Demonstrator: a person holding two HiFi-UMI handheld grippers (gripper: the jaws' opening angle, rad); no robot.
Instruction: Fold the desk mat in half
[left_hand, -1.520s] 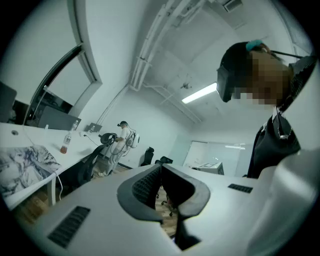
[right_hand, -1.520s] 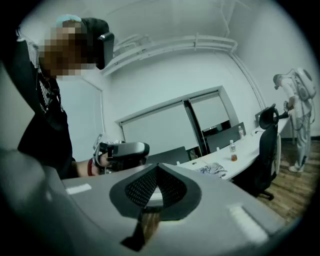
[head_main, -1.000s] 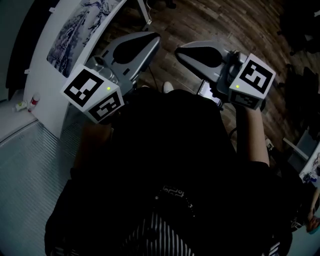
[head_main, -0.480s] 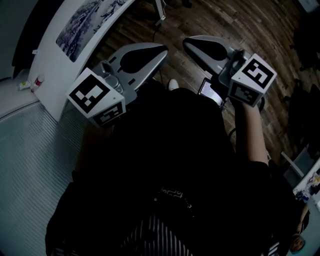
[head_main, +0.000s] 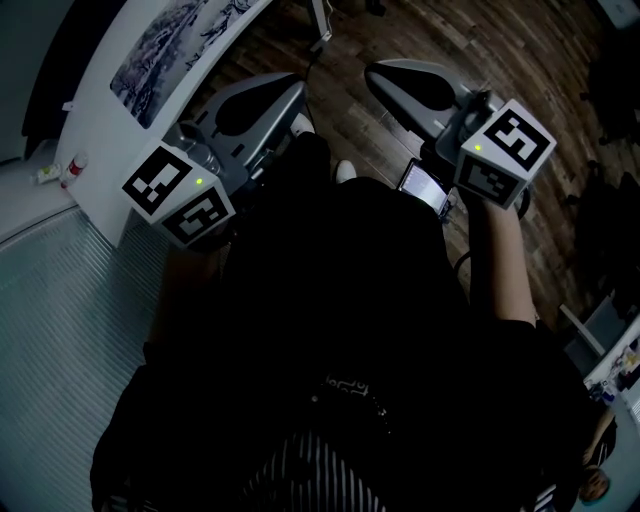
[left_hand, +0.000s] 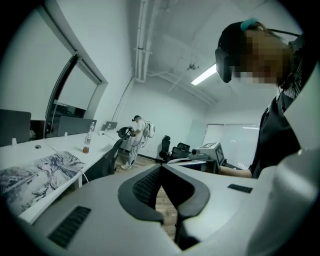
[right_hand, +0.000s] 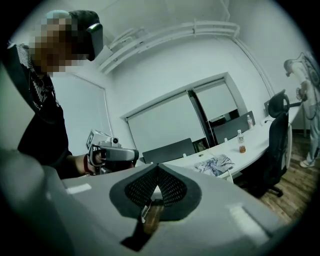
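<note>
The desk mat (head_main: 165, 45), printed with a grey ink painting, lies flat on a white desk (head_main: 100, 150) at the upper left of the head view. It also shows in the left gripper view as the mat (left_hand: 35, 172) and in the right gripper view as the mat (right_hand: 214, 164). Both grippers hang in front of the person's dark torso, over the wooden floor and away from the mat. My left gripper (head_main: 290, 88) (left_hand: 161, 167) is shut with nothing in it. My right gripper (head_main: 378, 72) (right_hand: 157, 167) is shut and empty too.
A small bottle (head_main: 72, 165) (left_hand: 88, 142) stands on the desk beyond the mat. A black office chair (right_hand: 277, 145) sits by the desk. A person in white (left_hand: 135, 137) stands far off. Wooden floor (head_main: 480, 40) lies ahead.
My left gripper has dropped a little and rolled, so its marker cube shows another face. The right gripper has barely moved.
</note>
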